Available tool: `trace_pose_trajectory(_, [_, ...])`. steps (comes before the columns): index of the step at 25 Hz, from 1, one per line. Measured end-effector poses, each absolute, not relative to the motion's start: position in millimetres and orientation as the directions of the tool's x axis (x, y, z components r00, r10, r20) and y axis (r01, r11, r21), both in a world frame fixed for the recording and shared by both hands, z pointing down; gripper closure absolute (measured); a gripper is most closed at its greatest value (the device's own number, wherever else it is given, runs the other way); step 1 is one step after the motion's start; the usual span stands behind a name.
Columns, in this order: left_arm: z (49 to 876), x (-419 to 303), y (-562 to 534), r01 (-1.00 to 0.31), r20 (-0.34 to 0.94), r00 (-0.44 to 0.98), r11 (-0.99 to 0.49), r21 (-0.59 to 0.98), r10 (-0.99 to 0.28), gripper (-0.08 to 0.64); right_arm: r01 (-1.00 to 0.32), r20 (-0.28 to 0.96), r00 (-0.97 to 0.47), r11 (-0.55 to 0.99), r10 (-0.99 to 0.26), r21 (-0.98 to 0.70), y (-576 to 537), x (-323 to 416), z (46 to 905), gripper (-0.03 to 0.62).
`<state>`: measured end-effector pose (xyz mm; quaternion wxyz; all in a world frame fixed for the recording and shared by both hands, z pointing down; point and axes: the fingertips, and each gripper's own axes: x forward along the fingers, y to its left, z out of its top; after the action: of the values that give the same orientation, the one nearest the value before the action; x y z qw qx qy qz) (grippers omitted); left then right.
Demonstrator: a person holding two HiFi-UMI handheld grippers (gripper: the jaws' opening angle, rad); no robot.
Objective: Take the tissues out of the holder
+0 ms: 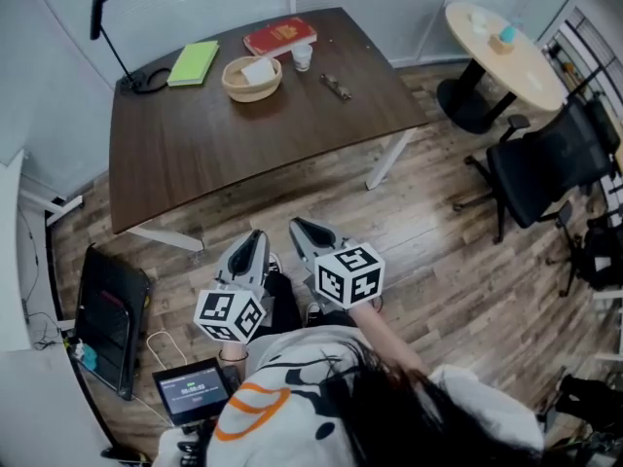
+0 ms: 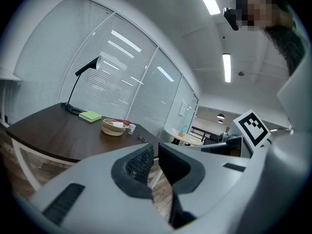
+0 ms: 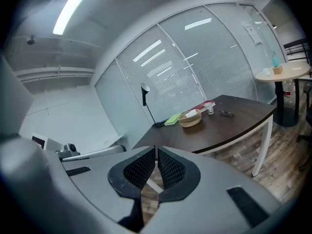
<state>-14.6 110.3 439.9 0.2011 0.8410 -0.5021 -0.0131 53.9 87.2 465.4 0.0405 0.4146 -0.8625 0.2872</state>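
Task not begun. Left gripper (image 1: 251,246) and right gripper (image 1: 307,233): jaws closed, empty, over the floor, well short of the table (image 1: 253,154). Tissues (image 1: 259,69) sit in the holder (image 1: 237,89) on the table's far side. Remaining: approach, grasp, lift out.

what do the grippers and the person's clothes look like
The left gripper and right gripper have light grey shells, black ribbed pads and a white cube with black square markers each. The person's top is white with orange and black print.
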Motion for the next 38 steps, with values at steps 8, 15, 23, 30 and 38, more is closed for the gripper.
trace_pose_trajectory(8, [441.8,-35.3,50.1,-0.818,0.177,0.529,-0.443,0.368,-0.83,0.529,-0.762,0.337,-0.627,0.464,-0.702,-0.452,35.9,34.5,470.1,0.566])
trace_pose_trajectory(15, [440.7,-66.2,-3.5,-0.808,0.175,0.54,-0.449,0.381,-0.823,0.529,-0.775,0.349,-0.613,0.452,-0.709,-0.443,-16.6,7.0,467.1,0.566])
trace_pose_trajectory(23, [442.2,-99.9,-62.1,-0.794,0.173,0.558,-0.463,0.394,-0.811,0.529,-0.789,0.371,-0.597,0.439,-0.711,-0.429,-70.0,-27.3,469.8,0.566])
trace_pose_trajectory(30, [445.6,-120.0,-100.0,-0.773,0.169,0.589,-0.488,0.405,-0.791,0.529,-0.809,0.384,-0.569,0.414,-0.727,-0.417,-101.0,-47.7,473.1,0.566])
trace_pose_trajectory(38, [454.9,-123.3,-129.2,-0.745,0.171,0.624,-0.514,0.426,-0.762,0.529,-0.843,0.408,-0.514,0.356,-0.755,-0.403,-125.1,-40.3,479.4,0.566])
